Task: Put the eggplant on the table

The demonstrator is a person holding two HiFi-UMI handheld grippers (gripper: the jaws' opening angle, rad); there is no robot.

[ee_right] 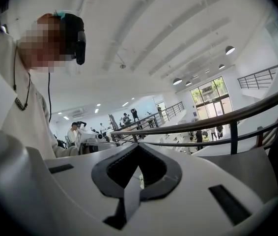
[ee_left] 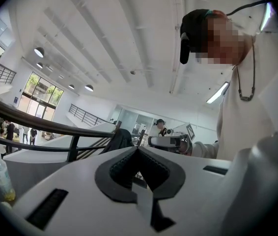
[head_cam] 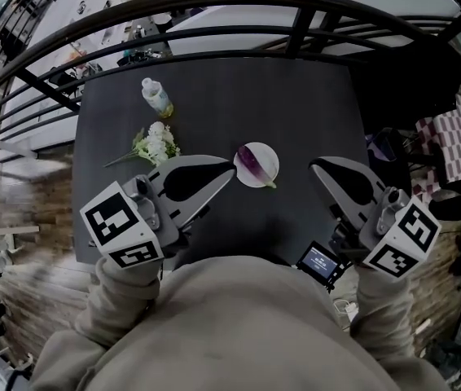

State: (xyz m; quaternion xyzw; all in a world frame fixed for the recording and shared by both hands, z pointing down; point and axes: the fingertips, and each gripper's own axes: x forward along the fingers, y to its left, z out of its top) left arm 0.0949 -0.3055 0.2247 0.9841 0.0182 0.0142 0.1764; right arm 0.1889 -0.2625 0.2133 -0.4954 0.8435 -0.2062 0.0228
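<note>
Although the task calls for the eggplant (head_cam: 252,162) on the table (head_cam: 239,104), it lies on a small white plate (head_cam: 270,158) and is not yet on the bare tabletop. Its long axis runs diagonally across the plate, purple body toward the plate's far left and green stem toward its near right. The left gripper (head_cam: 230,172) has its jaws pressed together on nothing, tips just beside the plate's left rim, so it looks the nearer one. The right gripper (head_cam: 315,166), likewise closed and empty, sits well apart to the plate's right.
</note>
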